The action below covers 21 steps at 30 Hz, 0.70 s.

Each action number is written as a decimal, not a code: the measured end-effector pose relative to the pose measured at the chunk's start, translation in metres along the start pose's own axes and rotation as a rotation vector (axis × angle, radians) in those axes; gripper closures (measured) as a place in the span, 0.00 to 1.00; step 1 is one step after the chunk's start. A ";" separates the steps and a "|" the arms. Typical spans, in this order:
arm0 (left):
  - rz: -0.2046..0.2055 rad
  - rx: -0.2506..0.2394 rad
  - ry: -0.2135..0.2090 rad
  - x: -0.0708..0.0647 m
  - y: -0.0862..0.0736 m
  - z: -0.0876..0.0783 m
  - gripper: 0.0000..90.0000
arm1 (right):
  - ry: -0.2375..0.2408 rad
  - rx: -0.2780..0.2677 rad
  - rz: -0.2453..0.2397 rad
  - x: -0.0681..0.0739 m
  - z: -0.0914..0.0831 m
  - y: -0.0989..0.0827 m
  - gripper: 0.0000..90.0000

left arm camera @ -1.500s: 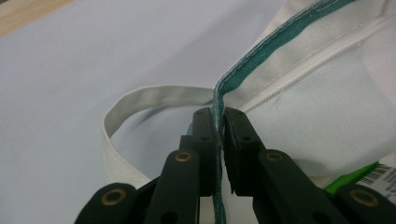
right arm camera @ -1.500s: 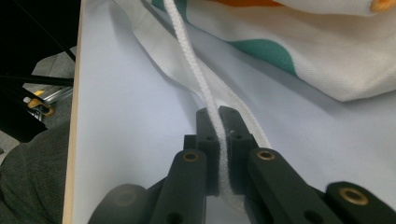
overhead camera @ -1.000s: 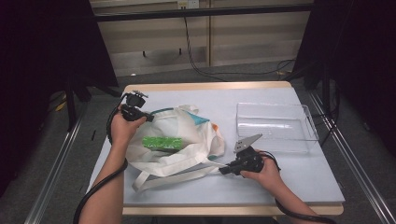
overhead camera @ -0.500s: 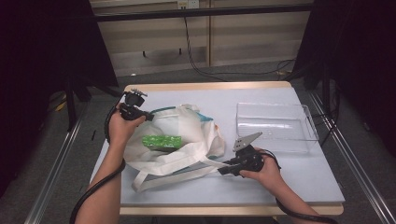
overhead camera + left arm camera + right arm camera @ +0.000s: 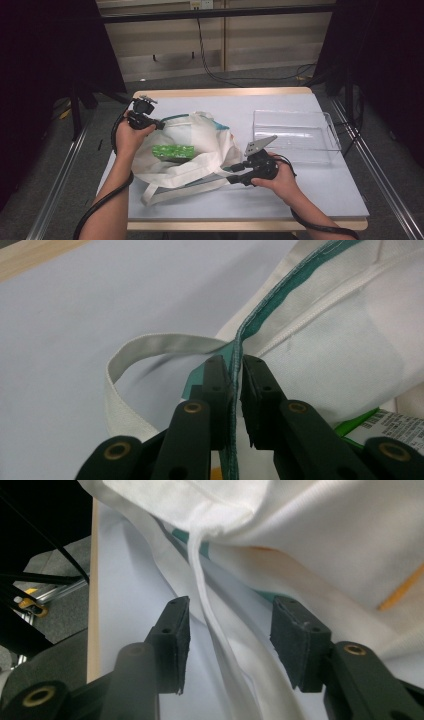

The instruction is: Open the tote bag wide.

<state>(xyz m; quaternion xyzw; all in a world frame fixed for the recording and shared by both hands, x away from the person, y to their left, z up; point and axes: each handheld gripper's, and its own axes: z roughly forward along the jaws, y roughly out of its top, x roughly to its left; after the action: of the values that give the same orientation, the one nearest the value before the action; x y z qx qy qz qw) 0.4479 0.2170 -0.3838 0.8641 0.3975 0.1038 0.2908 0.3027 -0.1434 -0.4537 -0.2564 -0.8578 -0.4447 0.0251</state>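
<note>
The white tote bag (image 5: 192,150) lies slumped a little to the 9 o'clock side of the middle of the pale surface (image 5: 310,185), mouth open, with a green packet (image 5: 172,151) showing inside and its straps trailing toward 6 o'clock. At the bag's 10 o'clock edge the left gripper (image 5: 161,125) is clamped on the teal-trimmed rim (image 5: 260,315), the hem pinched flat between its black pads, with one strap (image 5: 150,342) looping just beyond them. At the bag's 4 o'clock side the right gripper (image 5: 231,178) has just been opening its jaws; they stand apart with a fold of white cloth (image 5: 210,610) running between them, neither pad pressing on it. A clear plastic bin (image 5: 295,135) sits near the bag at 3 o'clock.
</note>
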 end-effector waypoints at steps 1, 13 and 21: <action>-0.006 -0.002 -0.005 0.000 0.000 0.000 0.90 | 0.004 -0.001 0.001 0.001 0.002 0.003 0.53; -0.009 -0.030 0.008 0.001 -0.007 -0.012 0.78 | 0.006 -0.016 -0.005 0.007 0.018 0.019 0.94; -0.009 -0.003 0.010 0.008 -0.017 -0.023 0.76 | 0.007 -0.008 -0.029 0.010 0.018 0.018 0.97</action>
<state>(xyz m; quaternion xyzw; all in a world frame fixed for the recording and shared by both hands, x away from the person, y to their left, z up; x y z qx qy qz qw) 0.4336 0.2412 -0.3757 0.8613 0.4027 0.1077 0.2906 0.3059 -0.1170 -0.4484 -0.2427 -0.8597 -0.4490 0.0206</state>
